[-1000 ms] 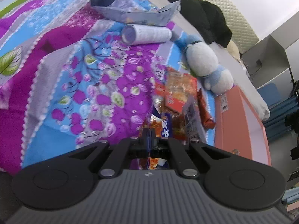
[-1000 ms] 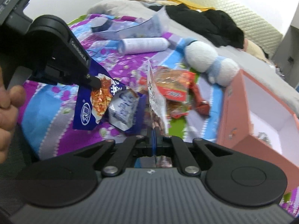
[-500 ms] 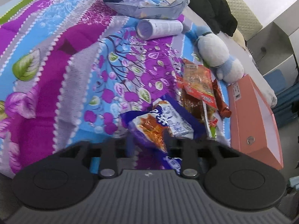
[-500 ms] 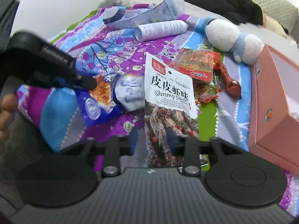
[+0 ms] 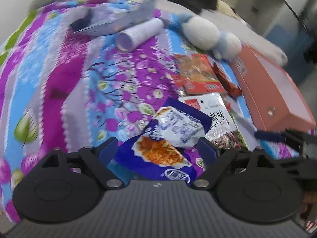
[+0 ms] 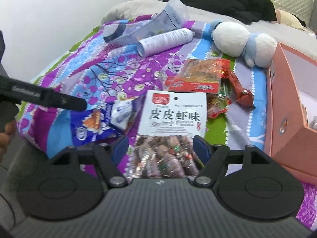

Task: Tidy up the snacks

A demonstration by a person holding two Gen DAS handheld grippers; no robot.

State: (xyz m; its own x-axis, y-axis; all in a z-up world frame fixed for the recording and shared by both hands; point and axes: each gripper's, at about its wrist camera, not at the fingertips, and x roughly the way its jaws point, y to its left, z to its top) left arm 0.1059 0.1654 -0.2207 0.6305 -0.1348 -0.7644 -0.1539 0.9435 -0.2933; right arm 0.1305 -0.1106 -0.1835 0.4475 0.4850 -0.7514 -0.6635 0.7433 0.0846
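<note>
Both sets of jaws are opening, the left gripper [image 5: 156, 148] around the blue noodle packet [image 5: 168, 138] and the right gripper [image 6: 160, 144] around the shrimp-flavour bag [image 6: 170, 117], both loose on the bed [image 6: 111, 67], while every snack lies outside the pink box [image 6: 287, 107] at three o'clock.

A white-and-blue plush toy [image 6: 240, 39], a white cylindrical bottle [image 6: 164, 41] and black clothing [image 6: 227, 2] lie on the floral bedspread [image 6: 111, 67].

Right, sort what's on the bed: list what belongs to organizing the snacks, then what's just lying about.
For the job:
shrimp-flavour bag
blue snack bag
red snack packs
red wrapped stick
pink box

Just lying about:
plush toy
white spray can
clear plastic pouch
black clothes
</note>
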